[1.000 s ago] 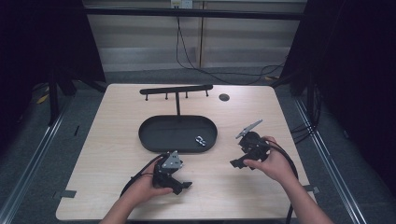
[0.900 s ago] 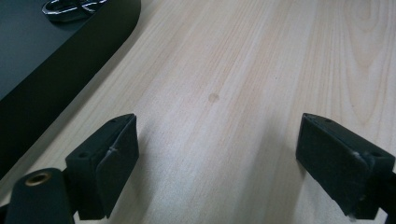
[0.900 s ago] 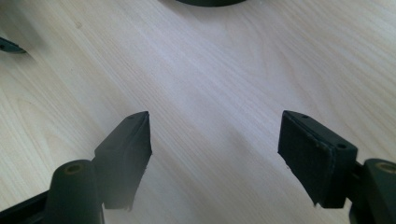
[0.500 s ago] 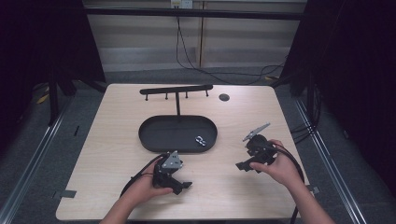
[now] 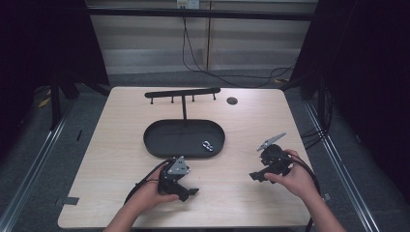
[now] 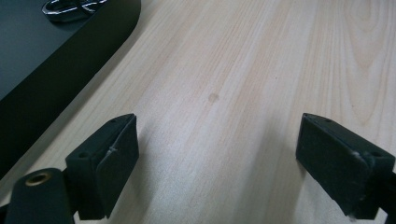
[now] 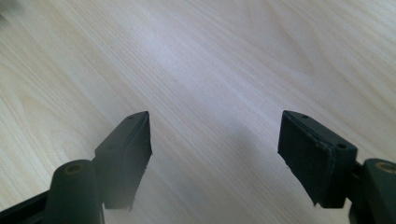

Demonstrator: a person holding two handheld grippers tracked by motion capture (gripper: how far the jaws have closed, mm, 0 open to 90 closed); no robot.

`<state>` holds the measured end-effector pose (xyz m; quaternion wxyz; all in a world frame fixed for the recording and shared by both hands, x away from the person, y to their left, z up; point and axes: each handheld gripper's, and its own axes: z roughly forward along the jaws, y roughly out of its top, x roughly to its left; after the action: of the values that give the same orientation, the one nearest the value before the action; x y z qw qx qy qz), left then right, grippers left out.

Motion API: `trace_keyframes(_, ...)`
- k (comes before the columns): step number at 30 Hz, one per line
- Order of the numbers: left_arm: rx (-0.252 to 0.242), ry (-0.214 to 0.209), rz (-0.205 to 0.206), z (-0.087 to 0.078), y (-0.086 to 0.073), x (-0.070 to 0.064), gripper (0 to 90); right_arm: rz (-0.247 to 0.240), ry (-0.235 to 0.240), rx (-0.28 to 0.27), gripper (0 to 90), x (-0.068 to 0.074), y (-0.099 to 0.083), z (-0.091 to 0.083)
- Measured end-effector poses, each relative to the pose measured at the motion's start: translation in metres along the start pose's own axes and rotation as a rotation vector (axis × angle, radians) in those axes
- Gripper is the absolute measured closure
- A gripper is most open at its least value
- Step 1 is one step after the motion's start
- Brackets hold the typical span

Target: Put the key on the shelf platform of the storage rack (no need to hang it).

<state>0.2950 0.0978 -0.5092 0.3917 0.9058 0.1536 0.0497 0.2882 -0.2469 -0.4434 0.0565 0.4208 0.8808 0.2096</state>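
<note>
Right gripper (image 5: 257,176) lower now — oval tray (image 5: 159,145)

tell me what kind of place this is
Probably a lab recording station, not a home: a bare wooden table walled by dark curtains, with cables trailing behind and handheld grippers, left gripper and right gripper.

Bare table (image 5: 241,188) lies between both grippers; the black tray (image 5: 159,145) and rack (image 5: 183,92) block the far middle.

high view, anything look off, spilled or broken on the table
Nothing stands out. The black oval tray sits flat with a small metal piece inside near its right end, the hook rack stands upright behind it, and both the left gripper and right gripper are open and empty over bare wood.
</note>
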Motion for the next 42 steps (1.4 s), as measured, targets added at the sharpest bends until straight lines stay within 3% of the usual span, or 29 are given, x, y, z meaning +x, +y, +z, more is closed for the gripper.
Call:
trace_keyframes(21,0.000,0.000,0.000,0.000,0.000,0.000,12.9,0.011,-0.019,0.015,26.0,-0.005,-0.022,0.007)
trace_keyframes(42,0.000,0.000,0.000,0.000,0.000,0.000,12.8,-0.023,-0.043,0.053,26.0,-0.007,-0.041,0.019)
